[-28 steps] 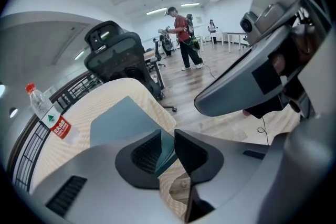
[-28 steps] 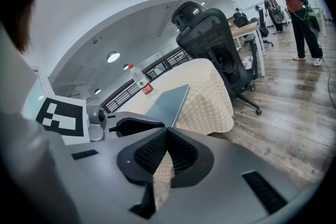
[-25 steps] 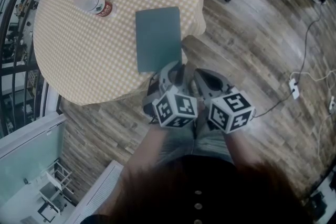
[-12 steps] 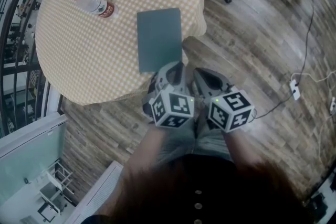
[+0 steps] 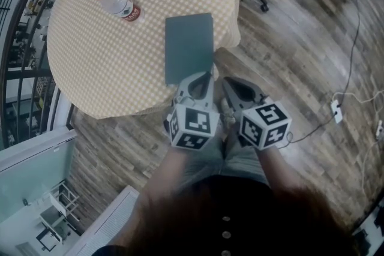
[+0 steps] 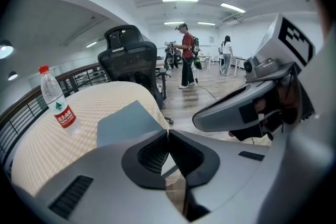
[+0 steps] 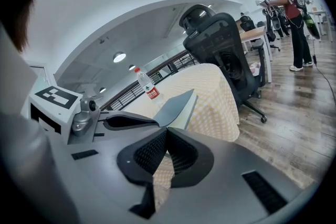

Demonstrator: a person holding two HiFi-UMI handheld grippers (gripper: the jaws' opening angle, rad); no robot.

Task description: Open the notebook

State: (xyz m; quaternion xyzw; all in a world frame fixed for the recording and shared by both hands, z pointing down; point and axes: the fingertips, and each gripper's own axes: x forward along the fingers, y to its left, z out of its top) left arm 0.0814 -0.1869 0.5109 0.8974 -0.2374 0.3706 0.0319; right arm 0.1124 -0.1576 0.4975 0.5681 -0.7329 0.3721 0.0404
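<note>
Left gripper just closed, pinching notebook cover at near corner; right gripper clenched empty alongside.

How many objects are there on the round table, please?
2. A water bottle with a red cap stands at the far left; a grey-green notebook lies at the near edge. The table is cut off at the far rim, so more may hide.
</note>
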